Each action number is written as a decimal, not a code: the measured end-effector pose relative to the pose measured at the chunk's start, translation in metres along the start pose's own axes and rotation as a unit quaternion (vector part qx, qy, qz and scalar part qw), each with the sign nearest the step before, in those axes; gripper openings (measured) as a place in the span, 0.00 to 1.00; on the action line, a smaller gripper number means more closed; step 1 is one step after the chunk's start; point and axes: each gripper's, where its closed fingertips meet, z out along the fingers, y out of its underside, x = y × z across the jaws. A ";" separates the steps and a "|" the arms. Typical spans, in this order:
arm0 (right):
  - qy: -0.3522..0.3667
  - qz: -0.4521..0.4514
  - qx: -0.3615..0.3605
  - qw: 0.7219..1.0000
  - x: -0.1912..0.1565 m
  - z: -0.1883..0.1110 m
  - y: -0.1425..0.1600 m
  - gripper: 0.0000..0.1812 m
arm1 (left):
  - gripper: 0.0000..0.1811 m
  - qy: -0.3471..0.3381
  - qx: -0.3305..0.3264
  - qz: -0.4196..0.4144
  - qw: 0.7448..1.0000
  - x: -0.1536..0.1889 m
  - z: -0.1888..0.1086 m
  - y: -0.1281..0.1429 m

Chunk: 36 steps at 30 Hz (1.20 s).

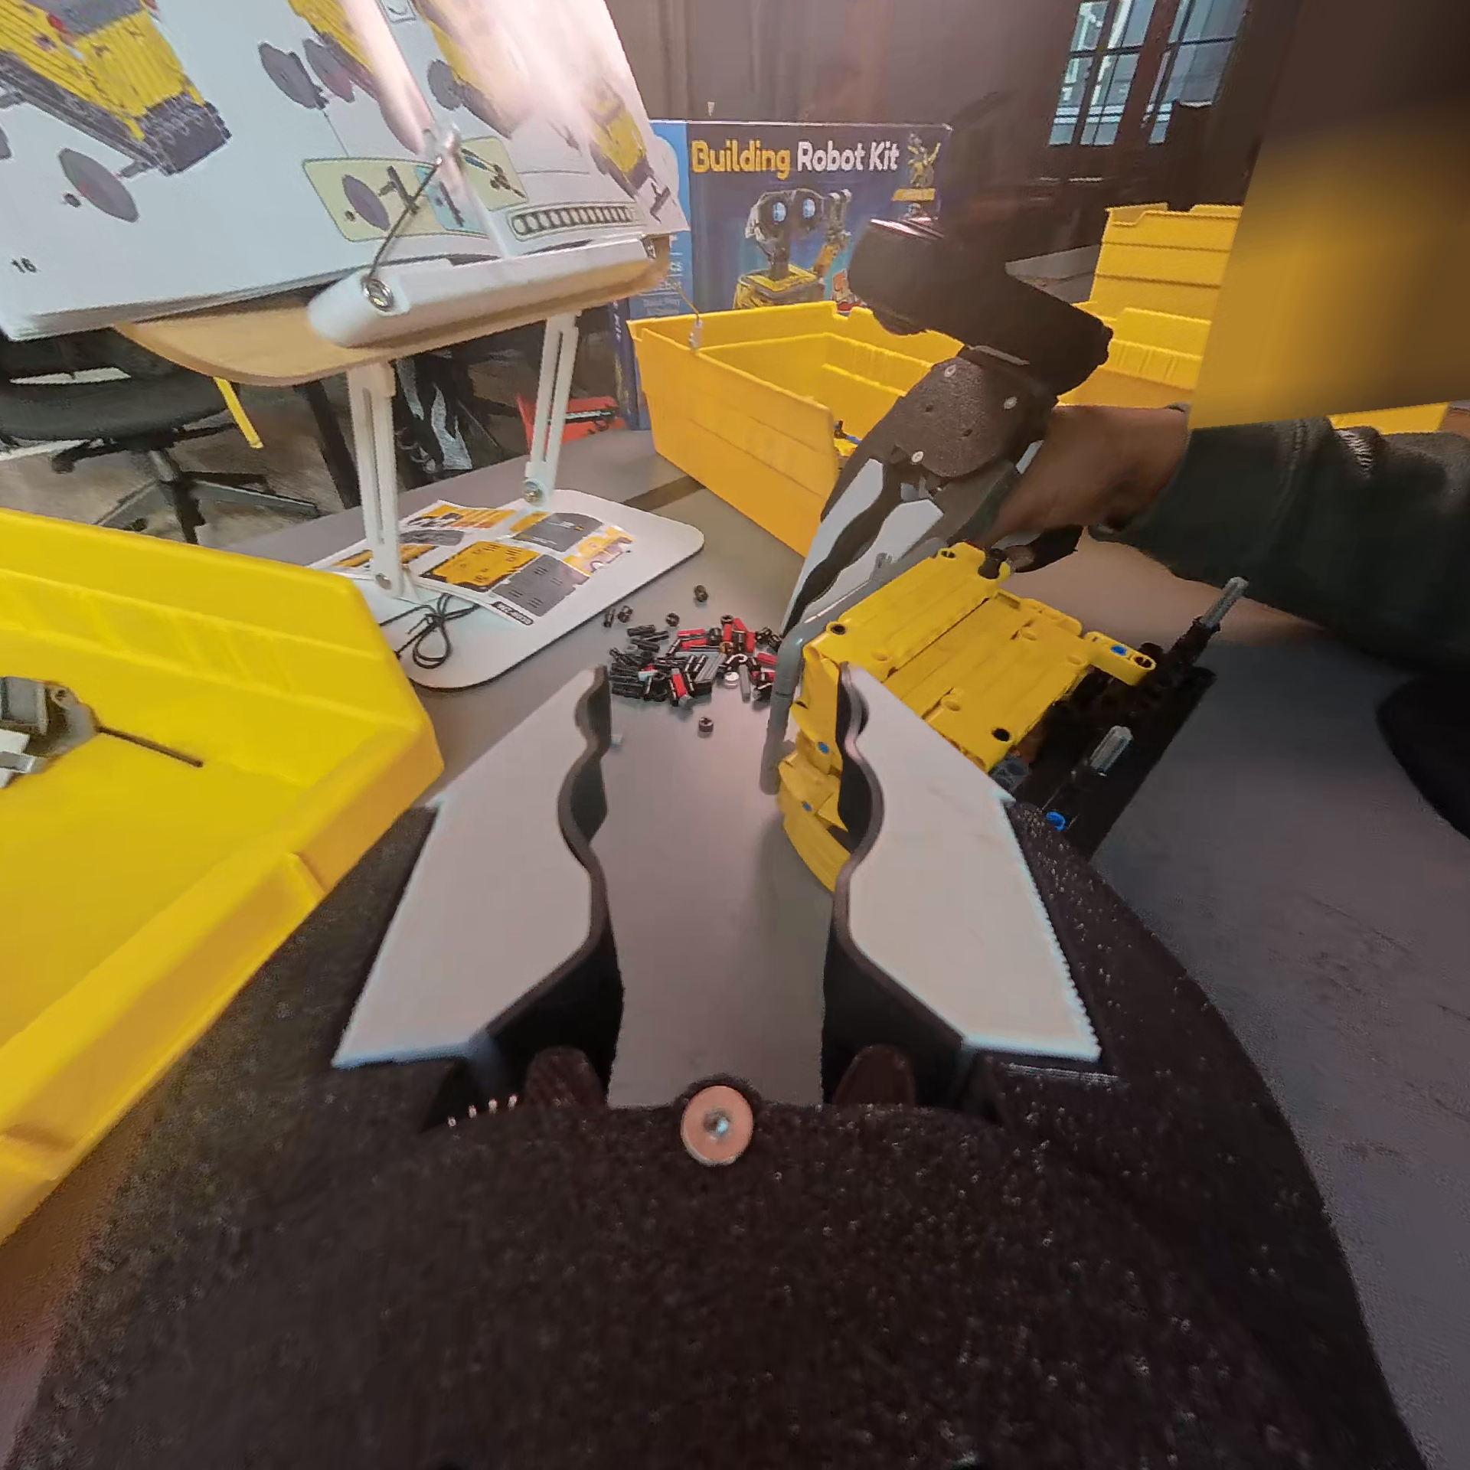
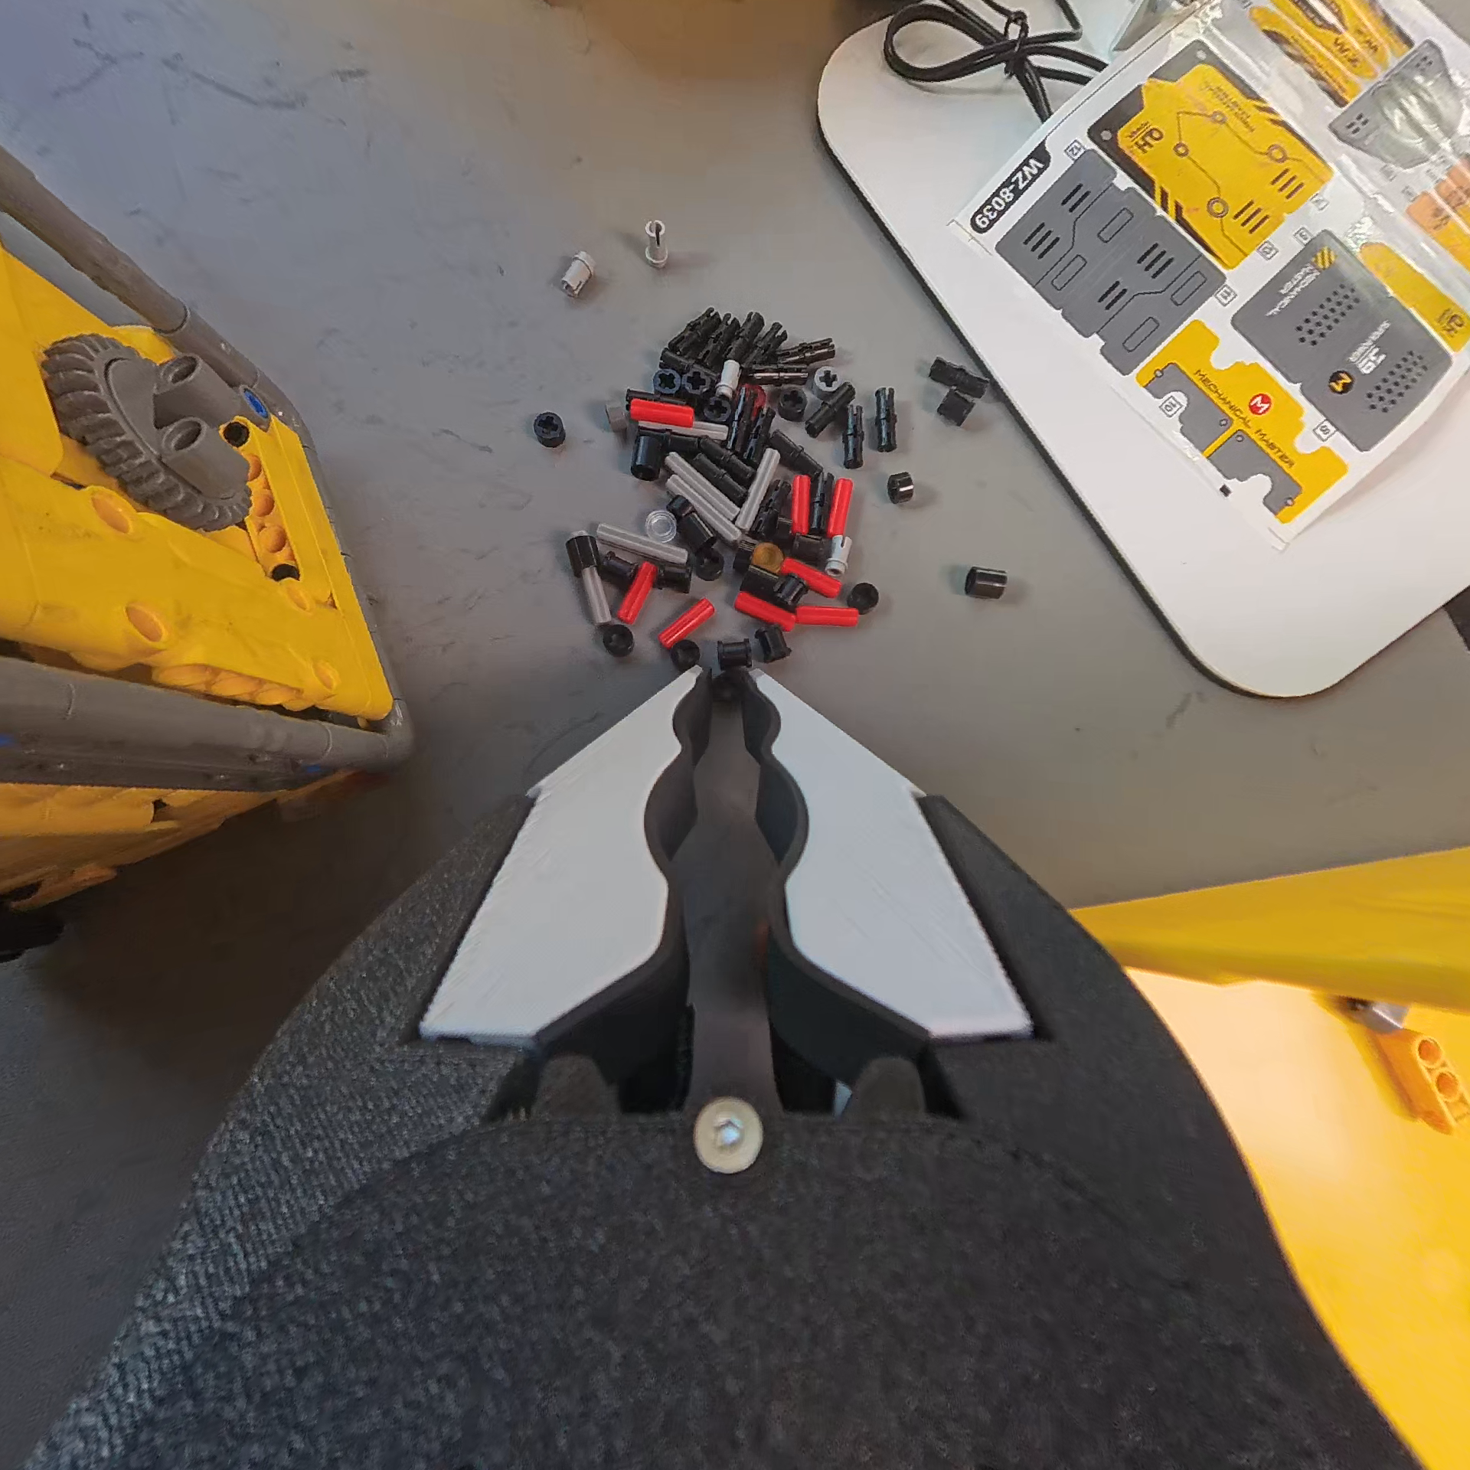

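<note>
Left gripper (image 1: 725,720) wide open, nothing between its fingers, low over the grey table (image 1: 700,875). Its right finger (image 1: 923,843) lies right against the near corner of the yellow model (image 1: 954,660); contact likely, cannot tell for sure. Left finger sits near the yellow bin (image 1: 159,756) on the left, apart from it.

Right gripper (image 2: 725,682) nearly closed, tips pinching a small black pin (image 2: 725,689) at the near edge of the pin pile (image 2: 740,477). Pin is mostly hidden by the tips, still at table level as far as visible. In the left wrist view the right gripper (image 1: 795,628) points down at the pile (image 1: 692,660), held by a hand (image 1: 1098,477) in a dark sleeve.

Pile: black, red and grey pins and bushes, loose on the table between the model and the stand base (image 2: 1034,477). Two light grey pins (image 2: 616,254) lie apart, beyond the pile.

Model (image 2: 159,557) sits left of the pile, grey gear (image 2: 143,429) on its side, grey tube frame around it.

Sticker sheet (image 2: 1233,262) lies on the white stand base, black cord (image 2: 978,48) beside it. The stand holds an open manual (image 1: 278,143). Kit box (image 1: 803,215) stands behind another yellow bin (image 1: 756,398). Bin (image 2: 1273,1114) at lower right holds an orange piece (image 2: 1424,1074).
</note>
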 end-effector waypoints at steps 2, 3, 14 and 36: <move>-0.013 0.003 0.004 1.000 -0.004 -0.003 0.000 0.03 | 0.32 -0.016 0.004 0.006 1.000 -0.004 -0.001 -0.001; -0.022 0.005 0.008 1.000 -0.006 -0.007 0.000 0.04 | 0.32 -0.019 0.006 0.007 1.000 -0.005 -0.001 -0.002; -0.111 -0.114 -0.013 0.987 -0.073 -0.056 0.031 0.04 | 0.31 -0.027 -0.003 0.001 1.000 -0.008 0.002 0.005; -0.010 -0.024 0.060 0.998 -0.011 -0.030 -0.014 0.05 | 0.31 -0.035 -0.013 0.006 0.999 -0.010 0.005 0.011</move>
